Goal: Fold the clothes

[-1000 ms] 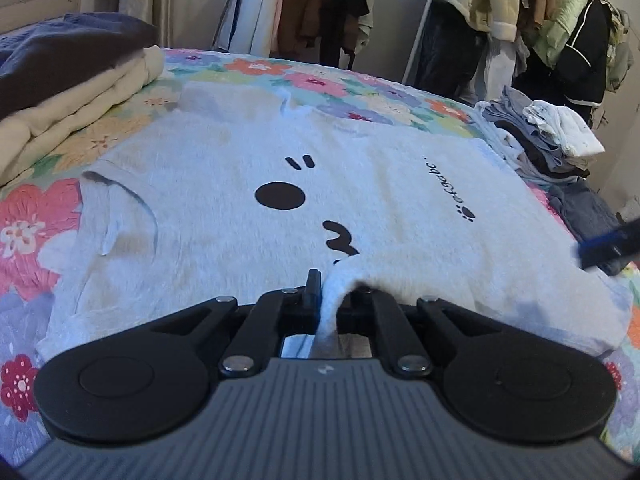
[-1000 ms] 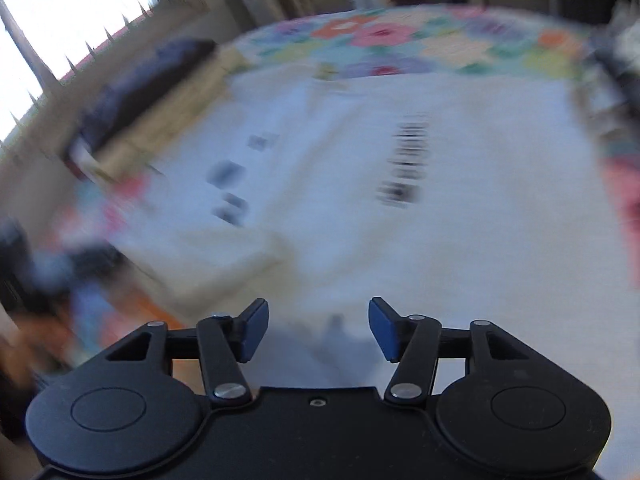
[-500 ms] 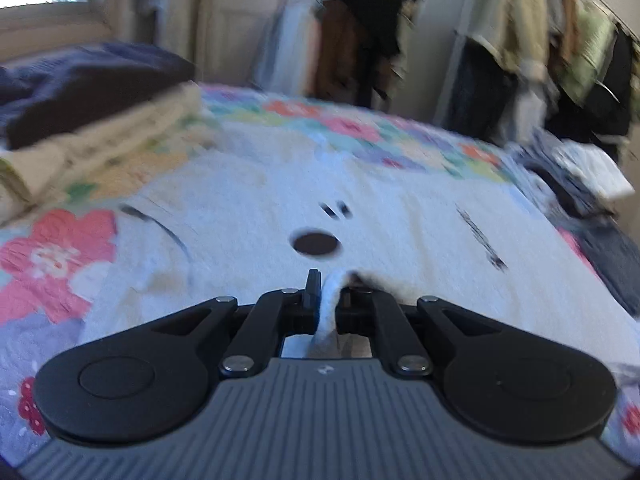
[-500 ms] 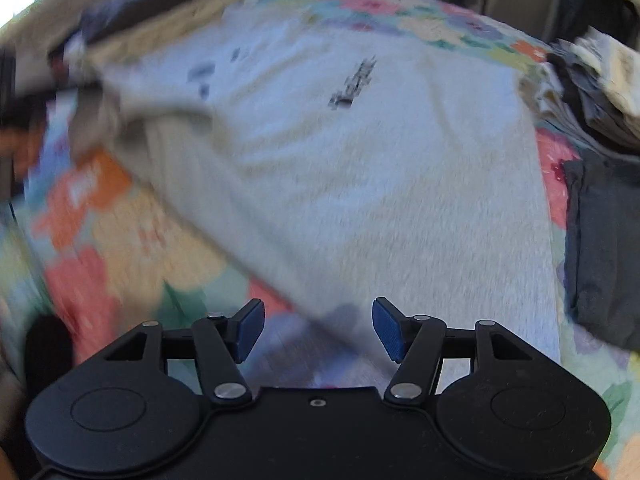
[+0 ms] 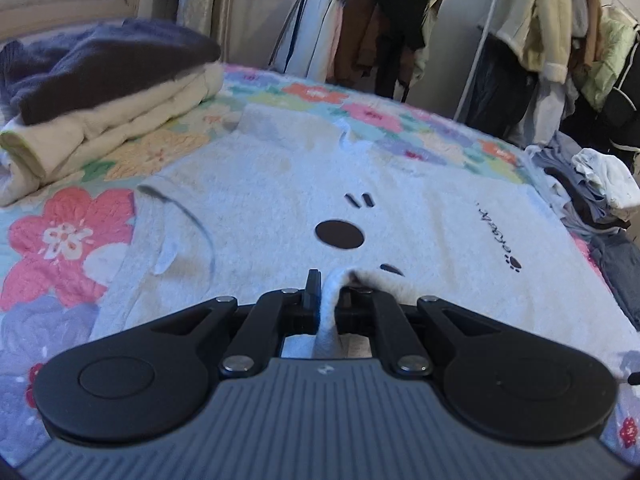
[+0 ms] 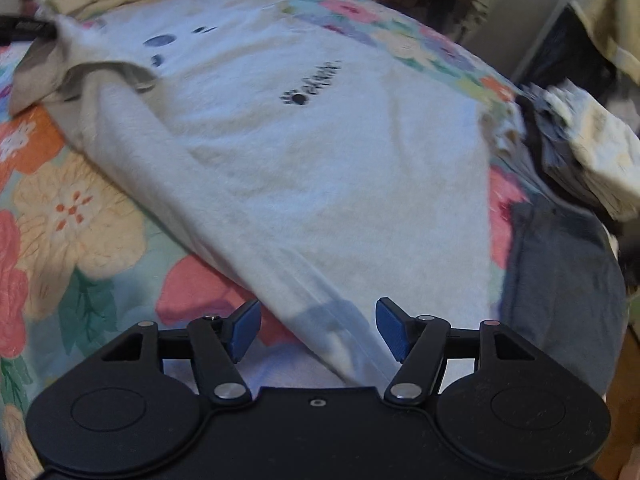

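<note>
A light grey T-shirt (image 5: pixel 280 200) with a black dog-face print and small black lettering lies spread on a floral bedspread (image 5: pixel 64 240). My left gripper (image 5: pixel 329 292) is shut on a pinched-up fold of the shirt's near hem. In the right wrist view the same T-shirt (image 6: pixel 320 152) runs away from me, one edge lifted at the far left. My right gripper (image 6: pixel 318 326) is open with blue pads, hovering over the shirt's near corner and holding nothing.
Folded cream and dark blankets (image 5: pixel 100 92) are stacked at the left of the bed. A heap of unfolded clothes (image 5: pixel 592 192) lies at the right edge, also in the right wrist view (image 6: pixel 580 152). A dark grey garment (image 6: pixel 560 280) lies beside the shirt. Hanging clothes (image 5: pixel 380 28) line the far wall.
My right gripper has swung back and right toward the shirt's near corner, still open. My left gripper has kept its hold on the hem and lifted it slightly.
</note>
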`<state>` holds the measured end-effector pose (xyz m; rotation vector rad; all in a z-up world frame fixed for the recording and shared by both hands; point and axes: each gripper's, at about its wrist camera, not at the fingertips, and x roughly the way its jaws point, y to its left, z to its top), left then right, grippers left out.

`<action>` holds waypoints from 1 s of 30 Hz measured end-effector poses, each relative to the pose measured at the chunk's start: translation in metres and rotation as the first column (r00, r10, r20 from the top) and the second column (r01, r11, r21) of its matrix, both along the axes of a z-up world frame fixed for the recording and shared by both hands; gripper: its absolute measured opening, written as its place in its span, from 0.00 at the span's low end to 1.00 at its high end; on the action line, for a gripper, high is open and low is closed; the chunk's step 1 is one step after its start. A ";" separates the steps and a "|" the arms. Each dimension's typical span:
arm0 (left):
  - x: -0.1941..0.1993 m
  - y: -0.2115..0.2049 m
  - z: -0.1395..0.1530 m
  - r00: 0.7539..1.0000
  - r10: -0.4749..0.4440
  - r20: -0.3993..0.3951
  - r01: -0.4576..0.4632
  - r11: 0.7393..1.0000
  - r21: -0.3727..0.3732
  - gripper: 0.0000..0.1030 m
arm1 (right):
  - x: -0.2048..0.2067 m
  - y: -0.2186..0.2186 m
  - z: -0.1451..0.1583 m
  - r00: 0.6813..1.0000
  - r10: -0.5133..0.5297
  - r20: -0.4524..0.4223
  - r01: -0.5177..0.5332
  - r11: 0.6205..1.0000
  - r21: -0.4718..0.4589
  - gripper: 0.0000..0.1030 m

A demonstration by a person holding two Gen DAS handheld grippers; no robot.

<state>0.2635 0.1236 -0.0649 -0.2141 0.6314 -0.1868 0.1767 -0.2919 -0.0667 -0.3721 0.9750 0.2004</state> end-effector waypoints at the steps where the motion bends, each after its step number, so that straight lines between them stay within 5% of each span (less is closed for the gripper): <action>1: 0.001 0.005 0.000 1.000 -0.003 -0.005 0.003 1.000 -0.024 0.05 | -0.001 -0.004 0.002 1.000 -0.012 -0.003 0.013 0.999 0.032 0.67; 4: 0.005 0.012 -0.004 1.000 0.006 -0.030 -0.008 0.999 -0.049 0.05 | -0.003 -0.004 0.003 1.000 -0.003 0.006 0.002 1.000 0.031 0.67; 13: -0.001 0.004 -0.002 1.000 -0.020 -0.002 0.020 1.000 -0.008 0.05 | 0.028 -0.008 0.004 0.997 0.083 -0.007 -0.083 0.982 -0.171 0.75; 19: 0.004 0.010 -0.007 0.999 -0.015 -0.045 0.013 0.999 -0.050 0.05 | 0.073 -0.048 -0.003 0.995 -0.029 -0.092 0.036 0.997 0.072 0.77; 25: 0.007 0.007 -0.015 0.997 -0.023 -0.073 0.020 0.999 -0.050 0.05 | 0.077 -0.059 -0.029 0.975 0.046 -0.216 -0.032 0.997 0.065 0.78; 30: 0.008 0.005 -0.019 0.995 -0.030 -0.093 0.025 0.998 -0.052 0.05 | 0.079 -0.053 -0.050 0.976 -0.025 -0.214 0.045 0.995 0.086 0.84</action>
